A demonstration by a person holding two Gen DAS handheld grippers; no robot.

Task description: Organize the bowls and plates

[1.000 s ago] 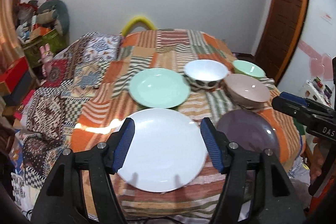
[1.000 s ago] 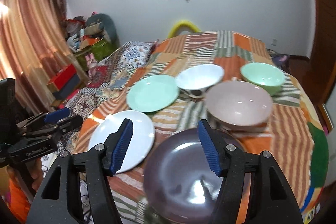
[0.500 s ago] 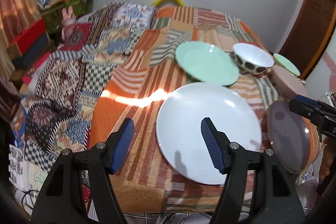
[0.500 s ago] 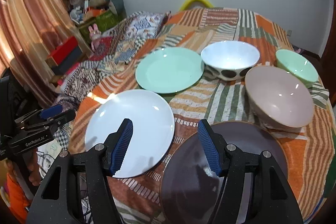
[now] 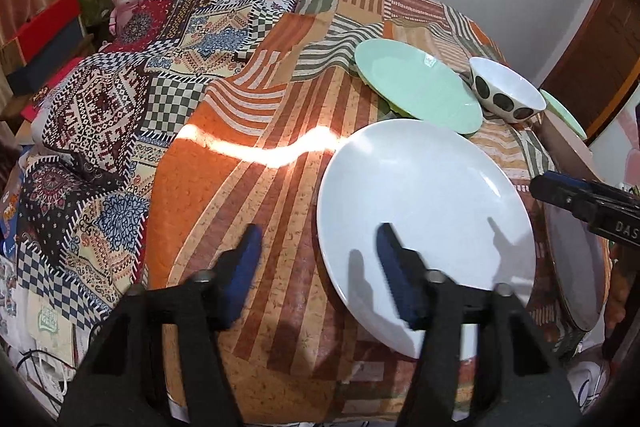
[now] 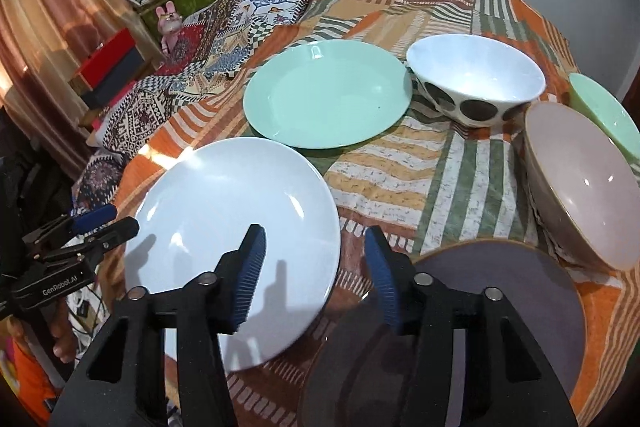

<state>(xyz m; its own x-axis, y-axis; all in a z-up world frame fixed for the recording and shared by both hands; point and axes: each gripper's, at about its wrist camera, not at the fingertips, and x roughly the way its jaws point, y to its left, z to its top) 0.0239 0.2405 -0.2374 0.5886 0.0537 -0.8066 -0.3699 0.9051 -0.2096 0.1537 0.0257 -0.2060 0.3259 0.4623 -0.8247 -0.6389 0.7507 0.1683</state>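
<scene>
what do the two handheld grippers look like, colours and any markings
Both are matte black plastic with two fingers carrying ribbed blue pads and round silver bolts at the finger bases. The left gripper shows white lettering "GenRobot.AI" on its side in the right wrist view. The right gripper shows partial white letters "DAS" in the left wrist view.

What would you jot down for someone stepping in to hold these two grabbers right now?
Left gripper: jaws open, empty, at the near left rim of the white plate.
Right gripper: jaws open, empty, over the gap between the white plate and the dark plate.
On the patchwork tablecloth: green plate behind the white one, spotted bowl to its right, then pink bowl and green bowl on the right side.
Done: nothing stacked; every dish lies alone.
Left: gather plates together and bowls together.
</scene>
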